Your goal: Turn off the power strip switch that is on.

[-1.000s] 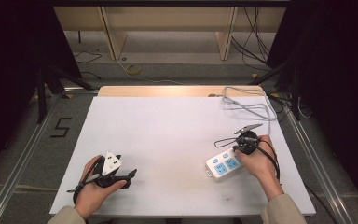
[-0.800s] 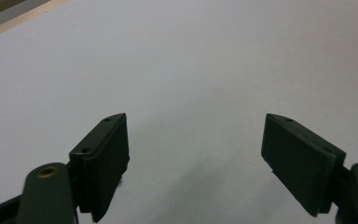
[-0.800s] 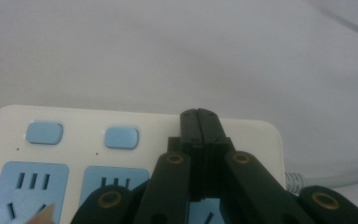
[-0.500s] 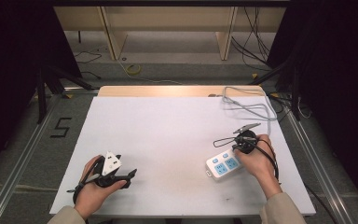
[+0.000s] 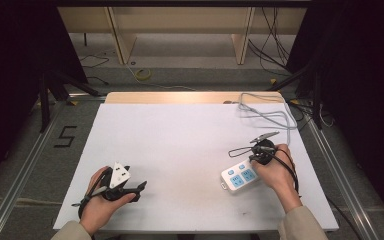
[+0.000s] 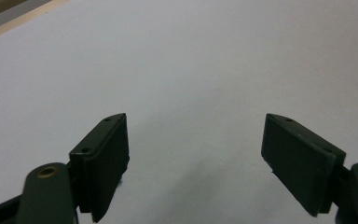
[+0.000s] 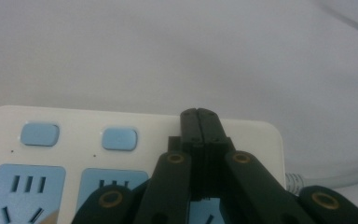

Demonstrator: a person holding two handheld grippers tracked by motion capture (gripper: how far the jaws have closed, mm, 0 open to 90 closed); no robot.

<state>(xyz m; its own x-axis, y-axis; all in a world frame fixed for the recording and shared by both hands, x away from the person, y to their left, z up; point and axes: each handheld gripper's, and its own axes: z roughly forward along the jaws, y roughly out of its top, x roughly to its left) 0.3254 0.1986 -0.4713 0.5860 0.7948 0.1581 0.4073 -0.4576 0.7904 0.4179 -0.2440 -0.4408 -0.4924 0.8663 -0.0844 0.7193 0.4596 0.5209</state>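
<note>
A white power strip point(image 5: 239, 176) with blue sockets and blue buttons lies on the white table point(image 5: 180, 140) at the right front. Its grey cable point(image 5: 265, 112) loops toward the back right edge. In the right gripper view, my right gripper point(image 7: 199, 112) is shut with nothing between the jaws, its tips over the strip point(image 7: 74, 135) near the cable end point(image 7: 335, 175). I cannot tell whether the tips touch it. A hand holds that gripper point(image 5: 254, 159) beside the strip. My left gripper point(image 5: 139, 190) rests at the left front, open point(image 6: 196, 119) over bare table.
A wooden strip point(image 5: 180, 97) runs along the table's far edge. On the floor beyond lie cables and wooden shelf legs point(image 5: 122, 40). A "5" mark point(image 5: 65, 136) is on the floor at the left. Metal rails flank the table.
</note>
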